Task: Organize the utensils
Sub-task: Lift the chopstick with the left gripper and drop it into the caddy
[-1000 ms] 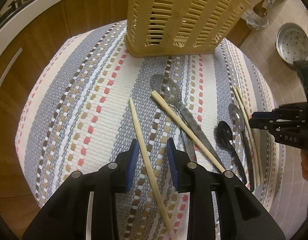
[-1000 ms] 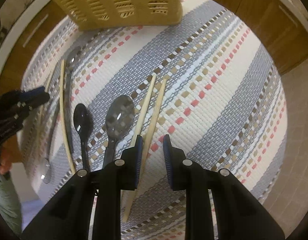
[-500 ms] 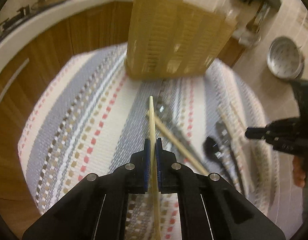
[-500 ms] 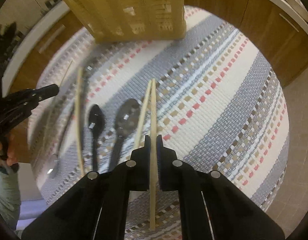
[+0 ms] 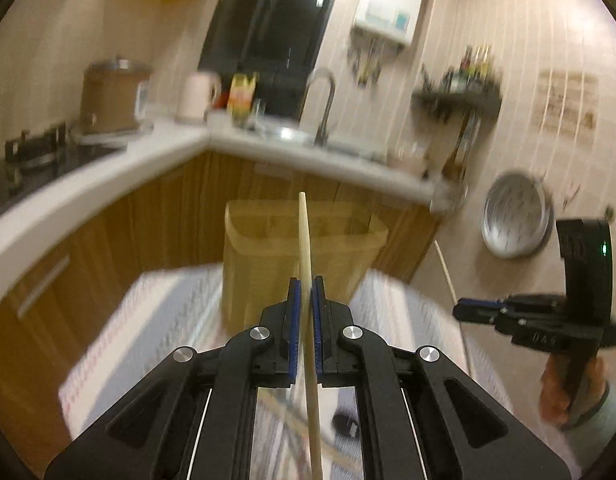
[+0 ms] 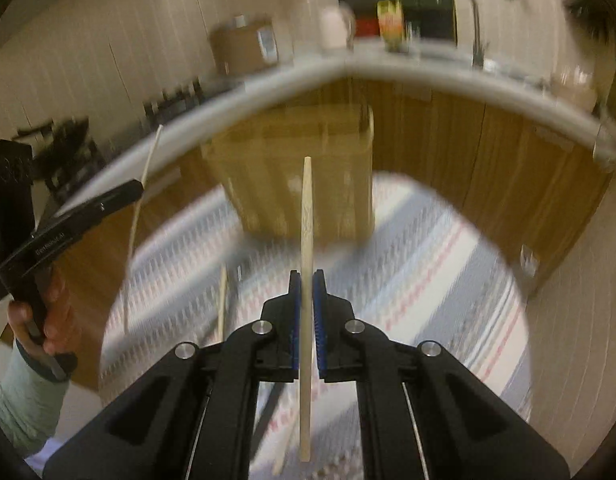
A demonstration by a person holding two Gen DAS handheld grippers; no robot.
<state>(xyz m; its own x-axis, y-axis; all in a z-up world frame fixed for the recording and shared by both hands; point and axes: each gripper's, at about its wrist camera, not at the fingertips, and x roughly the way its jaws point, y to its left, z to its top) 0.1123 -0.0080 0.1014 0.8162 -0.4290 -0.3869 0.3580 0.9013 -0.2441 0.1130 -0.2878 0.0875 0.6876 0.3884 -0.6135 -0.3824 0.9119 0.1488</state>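
Both tongs are clamped on a chopstick: left tongs (image 5: 304, 292), right tongs (image 6: 307, 284). Carry each chopstick (image 5: 306, 248) toward the basket (image 5: 268, 256) at 12 o'clock; lower tip-first, then release.

Pale wooden chopstick (image 5: 304, 240), tan basket (image 5: 264, 264), grey-red striped cloth (image 6: 448, 280), blue pads (image 5: 294, 320)

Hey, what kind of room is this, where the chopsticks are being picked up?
Most likely a home kitchen: a curved-neck faucet over a white countertop, wooden cabinets below it, and a stove on the left.
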